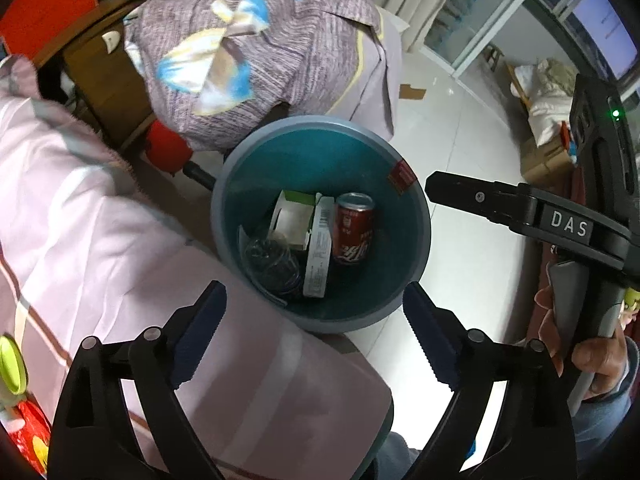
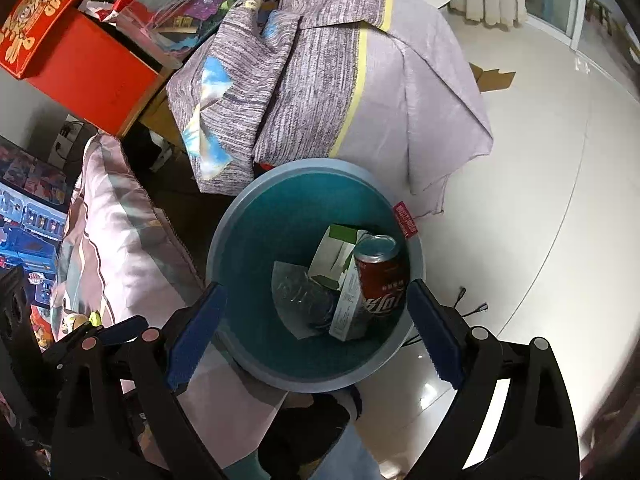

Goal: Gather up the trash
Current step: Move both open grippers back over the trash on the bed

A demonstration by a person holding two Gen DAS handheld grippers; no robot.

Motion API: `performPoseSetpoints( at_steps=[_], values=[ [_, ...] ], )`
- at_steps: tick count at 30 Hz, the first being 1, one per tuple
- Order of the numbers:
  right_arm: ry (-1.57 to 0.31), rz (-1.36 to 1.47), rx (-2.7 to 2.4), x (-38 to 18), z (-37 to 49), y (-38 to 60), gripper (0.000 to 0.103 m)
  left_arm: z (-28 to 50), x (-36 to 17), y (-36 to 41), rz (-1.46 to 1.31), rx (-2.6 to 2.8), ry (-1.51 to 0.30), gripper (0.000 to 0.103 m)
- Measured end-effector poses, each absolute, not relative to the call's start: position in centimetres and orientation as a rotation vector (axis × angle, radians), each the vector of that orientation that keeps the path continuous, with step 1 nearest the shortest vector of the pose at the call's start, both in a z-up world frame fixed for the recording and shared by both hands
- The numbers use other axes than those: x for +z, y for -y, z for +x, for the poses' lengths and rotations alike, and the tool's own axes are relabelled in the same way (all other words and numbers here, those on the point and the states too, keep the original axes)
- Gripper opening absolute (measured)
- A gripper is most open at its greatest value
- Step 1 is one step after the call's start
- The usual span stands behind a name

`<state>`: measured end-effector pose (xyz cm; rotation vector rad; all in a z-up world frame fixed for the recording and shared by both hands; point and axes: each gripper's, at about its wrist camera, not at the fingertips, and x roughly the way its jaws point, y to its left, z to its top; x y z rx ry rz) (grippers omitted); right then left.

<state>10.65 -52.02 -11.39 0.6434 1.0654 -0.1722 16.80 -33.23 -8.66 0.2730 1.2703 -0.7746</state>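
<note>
A round blue-grey bin [image 1: 236, 176] [image 2: 224, 236] with a teal inside stands on the white floor beside the bed. In it lie a red cola can [image 1: 354, 228] [image 2: 380, 276], a green-and-white carton [image 1: 294, 216] [image 2: 334, 254], a narrow white box [image 1: 320, 248] [image 2: 348, 300] and a crumpled clear wrapper [image 1: 272, 260] [image 2: 300, 296]. My left gripper [image 1: 314, 304] hangs open above the bin's near rim, nothing between its blue pads. My right gripper [image 2: 316, 304] is open over the bin too, its jaws empty. The right gripper's finger [image 1: 480, 196] shows from the side in the left wrist view.
A pink striped bed cover [image 1: 100, 240] [image 2: 116, 232] lies left of the bin. A purple patterned cloth [image 1: 260, 48] [image 2: 340, 80] drapes over furniture behind it. A red box [image 2: 88, 72] sits at the back left. A hand [image 1: 596, 360] grips the right tool's handle. White tiled floor [image 2: 540, 200] spreads to the right.
</note>
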Motion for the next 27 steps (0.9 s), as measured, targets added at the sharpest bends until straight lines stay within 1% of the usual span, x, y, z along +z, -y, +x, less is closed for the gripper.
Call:
performPoseSetpoints(
  at_steps=[9, 14, 27],
  values=[
    [-1.075, 0.613, -0.183, -9.7, 9.9, 49.6, 0.088, 15.8, -7.2, 30.2, 0.232, -0.764, -1.249, 0.095],
    [-1.072, 0.573, -0.163, -8.4, 9.4, 47.0, 0.089, 14.8, -6.1, 27.3, 0.204, -0.744, -1.229, 0.096],
    [-1.125, 0.439, -0.04, -6.8, 10.0, 36.4, 0.09, 13.0, -4.5, 15.4, 0.091, -0.621, -1.188, 0.098]
  ],
)
